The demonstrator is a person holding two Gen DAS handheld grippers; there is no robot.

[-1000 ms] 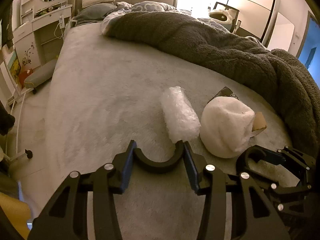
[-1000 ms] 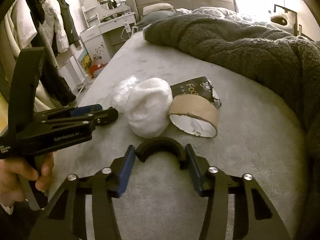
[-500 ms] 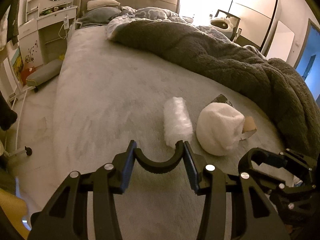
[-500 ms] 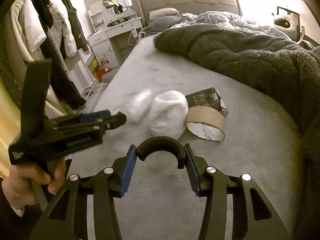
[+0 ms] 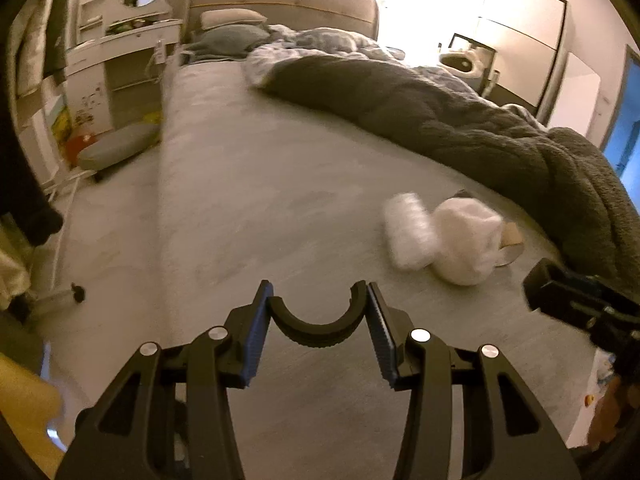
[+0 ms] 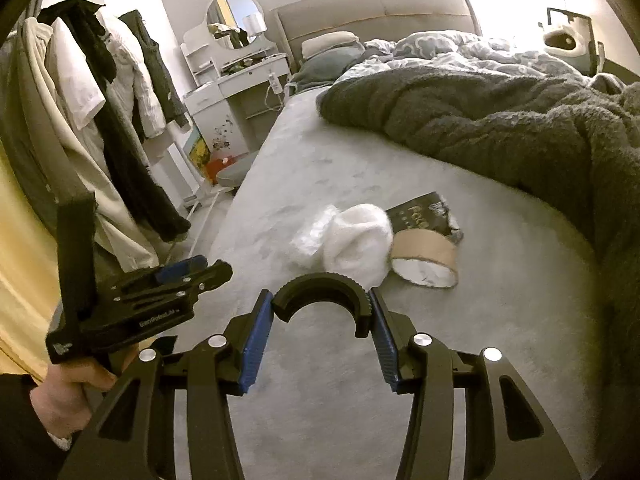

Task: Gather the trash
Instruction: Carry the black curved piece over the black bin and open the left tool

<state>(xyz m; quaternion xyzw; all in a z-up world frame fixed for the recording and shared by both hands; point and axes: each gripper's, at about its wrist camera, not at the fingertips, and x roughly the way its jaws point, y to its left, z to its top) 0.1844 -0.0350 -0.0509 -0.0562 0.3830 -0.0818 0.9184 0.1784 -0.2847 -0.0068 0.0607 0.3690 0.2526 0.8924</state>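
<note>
Trash lies together on the grey bed (image 6: pixel 500 320): a white crumpled wad (image 6: pixel 358 242), a bubble-wrap roll (image 6: pixel 310 236), a cardboard ring (image 6: pixel 426 258) and a black packet (image 6: pixel 422 212). In the left wrist view the wad (image 5: pixel 466 242) and roll (image 5: pixel 408 236) sit ahead to the right, with the ring (image 5: pixel 512 240) behind them. My left gripper (image 5: pixel 318 306) is open and empty, well short of them; it also shows in the right wrist view (image 6: pixel 176 276). My right gripper (image 6: pixel 320 308) is open and empty, just short of the wad, and shows at the left wrist view's right edge (image 5: pixel 576 300).
A thick dark grey blanket (image 6: pixel 500 120) covers the bed's right and far side. Pillows (image 6: pixel 328 44) lie at the headboard. A white dresser with a mirror (image 6: pixel 236 72) and hanging clothes (image 6: pixel 120 100) stand left of the bed. A grey cushion (image 5: pixel 116 146) lies on the floor.
Both grippers have drawn back from the trash and risen, so the pile looks smaller and farther away. The left view has swung left. Both stay open; nothing was picked up.
</note>
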